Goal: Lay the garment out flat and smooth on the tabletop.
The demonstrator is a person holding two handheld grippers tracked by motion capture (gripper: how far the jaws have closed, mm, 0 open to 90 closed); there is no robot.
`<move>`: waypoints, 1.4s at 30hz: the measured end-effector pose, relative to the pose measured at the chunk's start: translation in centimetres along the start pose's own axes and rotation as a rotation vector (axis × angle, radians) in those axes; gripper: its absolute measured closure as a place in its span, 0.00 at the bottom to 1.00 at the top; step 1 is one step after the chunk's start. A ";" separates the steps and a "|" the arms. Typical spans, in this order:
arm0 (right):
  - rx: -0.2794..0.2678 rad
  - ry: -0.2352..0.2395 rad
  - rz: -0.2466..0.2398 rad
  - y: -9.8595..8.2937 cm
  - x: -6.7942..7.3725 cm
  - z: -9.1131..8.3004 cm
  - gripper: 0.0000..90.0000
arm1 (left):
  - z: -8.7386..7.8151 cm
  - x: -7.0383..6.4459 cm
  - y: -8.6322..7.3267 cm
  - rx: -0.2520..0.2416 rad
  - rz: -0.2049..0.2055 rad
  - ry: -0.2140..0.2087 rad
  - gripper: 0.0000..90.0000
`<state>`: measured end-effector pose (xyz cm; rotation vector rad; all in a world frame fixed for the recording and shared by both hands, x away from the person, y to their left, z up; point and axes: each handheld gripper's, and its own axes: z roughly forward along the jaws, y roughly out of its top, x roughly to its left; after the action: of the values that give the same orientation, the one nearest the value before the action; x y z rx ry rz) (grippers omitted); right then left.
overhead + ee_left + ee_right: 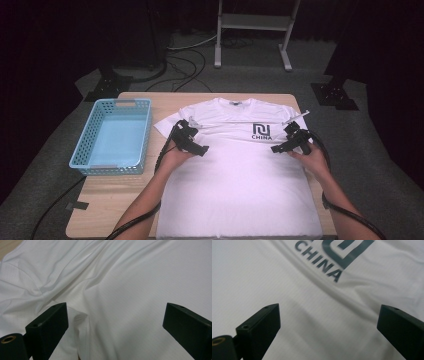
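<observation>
The shirt (240, 170) lies flat on the counter (100, 195) under both hand-held grippers, left (202, 150) and right (275, 148), jaws apart.

White T-shirt (240, 170) with dark "CHINA" print, light-blue basket (114, 136), black tools

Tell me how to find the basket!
Start at the wooden table, where a white shirt lies flat. Look left of the shirt, beyond the left claw: the basket sits at the table's left edge. It is light blue plastic with holes all along its walls.
</observation>
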<state>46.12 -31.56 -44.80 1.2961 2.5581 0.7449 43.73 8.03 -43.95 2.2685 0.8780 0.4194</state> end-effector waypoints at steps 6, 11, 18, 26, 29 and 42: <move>0.029 -0.002 -0.006 0.2 1.2 1.1 0.05 | 1.2 -0.8 -0.5 0.056 -0.014 -0.037 0.06; 0.019 -0.015 0.028 1.3 0.7 1.9 0.04 | 2.8 -0.2 -0.6 0.101 -0.041 -0.030 0.03; 0.049 -0.062 -0.007 2.9 0.0 3.7 0.02 | 4.5 1.9 0.0 0.090 -0.059 0.005 0.02; 0.051 -0.071 0.010 5.9 -3.3 5.2 0.00 | 7.1 5.5 2.5 0.083 -0.087 0.032 0.02; 0.036 -0.081 0.032 7.0 -4.5 5.9 0.00 | 8.1 6.6 3.4 0.075 -0.101 0.042 0.02; -0.035 -0.031 -0.062 2.9 -1.2 1.6 0.05 | 2.7 2.3 1.0 0.012 0.001 -0.007 0.02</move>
<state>49.47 -30.54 -44.76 1.2031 2.5371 0.7483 47.24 7.79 -45.16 2.2798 0.8782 0.4075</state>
